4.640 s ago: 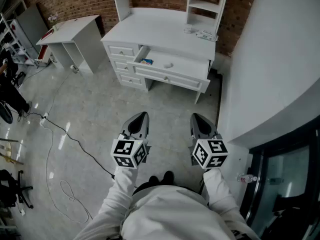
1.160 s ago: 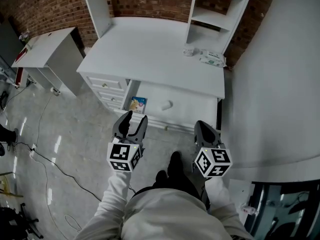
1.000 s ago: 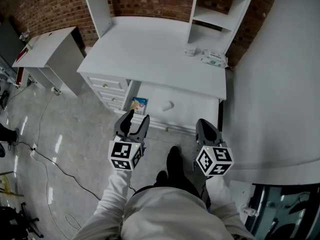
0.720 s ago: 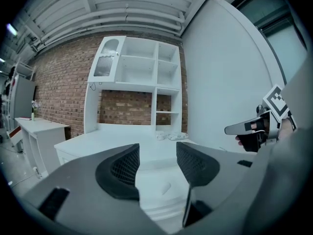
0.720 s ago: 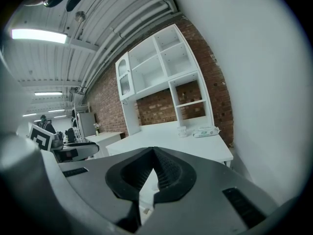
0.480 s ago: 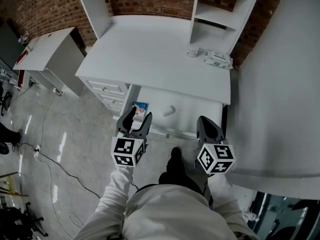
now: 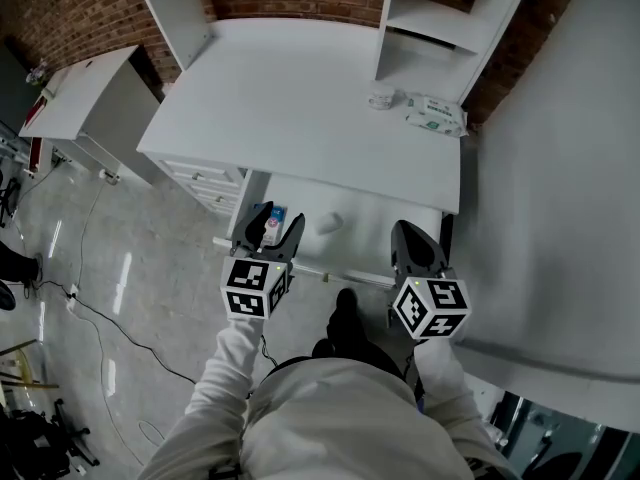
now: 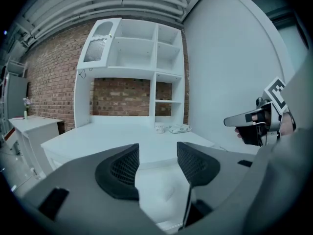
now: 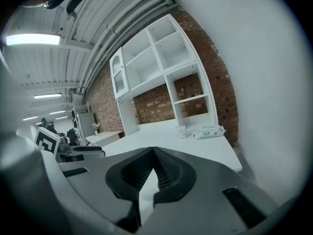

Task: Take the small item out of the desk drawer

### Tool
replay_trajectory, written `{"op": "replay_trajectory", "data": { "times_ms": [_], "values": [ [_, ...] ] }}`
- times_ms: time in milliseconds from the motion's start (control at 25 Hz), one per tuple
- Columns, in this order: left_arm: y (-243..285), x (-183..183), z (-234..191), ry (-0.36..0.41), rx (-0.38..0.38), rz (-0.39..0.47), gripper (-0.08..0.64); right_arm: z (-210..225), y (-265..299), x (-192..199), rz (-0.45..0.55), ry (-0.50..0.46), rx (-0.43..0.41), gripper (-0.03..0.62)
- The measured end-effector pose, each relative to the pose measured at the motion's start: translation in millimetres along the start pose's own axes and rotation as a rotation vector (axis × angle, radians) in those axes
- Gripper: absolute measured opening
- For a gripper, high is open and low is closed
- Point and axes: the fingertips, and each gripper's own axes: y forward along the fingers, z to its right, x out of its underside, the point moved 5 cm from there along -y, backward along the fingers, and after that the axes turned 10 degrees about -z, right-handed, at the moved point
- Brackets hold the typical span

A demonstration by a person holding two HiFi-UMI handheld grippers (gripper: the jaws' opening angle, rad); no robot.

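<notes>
The white desk (image 7: 300, 88) has its drawer (image 7: 375, 230) pulled out under the top. At the drawer's left end lies a small colourful carton (image 7: 270, 232). My left gripper (image 7: 274, 217) hovers over that end, and from above the carton shows between its open jaws. In the left gripper view the left gripper (image 8: 157, 163) is open with only the white drawer floor between the pads; the carton is hidden there. My right gripper (image 7: 404, 232) is shut and empty over the drawer's right front edge. Its jaws (image 9: 154, 156) meet at the tips.
A white lump (image 7: 328, 224) lies mid-drawer. On the desk top stand a small jar (image 7: 380, 99) and a wipes pack (image 7: 435, 115) under the shelf unit (image 7: 440, 18). A side table (image 7: 70, 83) stands left, a cable (image 7: 130, 343) crosses the floor, and a white wall (image 7: 560, 168) is close on the right.
Both grippers have moved forward to the desk. The left one went from short of the drawer front to over its left end, above the carton. The right one reached the drawer's front edge.
</notes>
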Motion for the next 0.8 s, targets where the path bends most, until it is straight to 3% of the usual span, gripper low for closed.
{"op": "replay_trajectory", "data": {
  "times_ms": [520,800],
  "values": [
    [78.0,10.6,21.3,0.112,0.128,-0.224,0.255,31.8,22.0,-8.3,-0.029,0.024,0.011,0.028],
    [120.1,35.7,31.7,0.111,0.227,-0.422,0.267,45.9,29.3,-6.8,-0.047,0.047,0.021,0.028]
  ]
}}
